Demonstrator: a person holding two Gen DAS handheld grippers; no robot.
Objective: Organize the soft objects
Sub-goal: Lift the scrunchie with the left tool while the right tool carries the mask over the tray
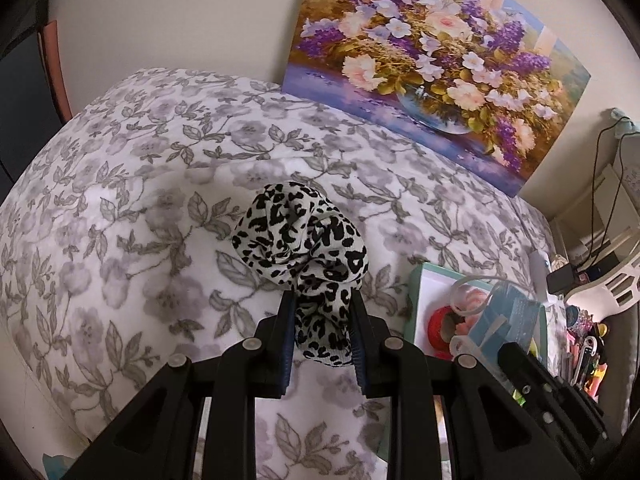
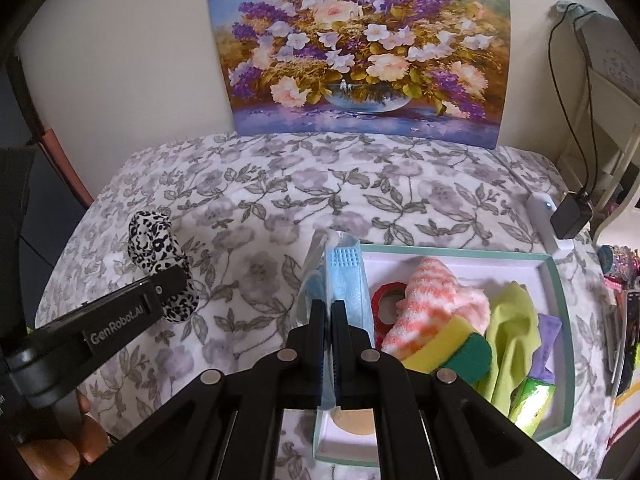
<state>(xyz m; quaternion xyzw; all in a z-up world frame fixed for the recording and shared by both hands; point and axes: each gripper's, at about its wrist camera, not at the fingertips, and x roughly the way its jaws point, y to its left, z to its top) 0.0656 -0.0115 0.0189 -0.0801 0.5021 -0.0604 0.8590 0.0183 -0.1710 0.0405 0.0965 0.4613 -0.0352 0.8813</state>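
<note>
Left wrist view had the left gripper (image 1: 322,316) low in the centre of the frame, its jaws clamped on a leopard-print scrunchie (image 1: 304,236) held over the floral blanket (image 1: 120,220). Right wrist view showed the right gripper (image 2: 329,320) at lower centre, pinched together on a blue face mask (image 2: 346,280) at the left edge of the mint-rimmed tray (image 2: 560,296), which held a striped pink sock (image 2: 436,296), a sponge (image 2: 460,350) and a green cloth (image 2: 514,332).
</note>
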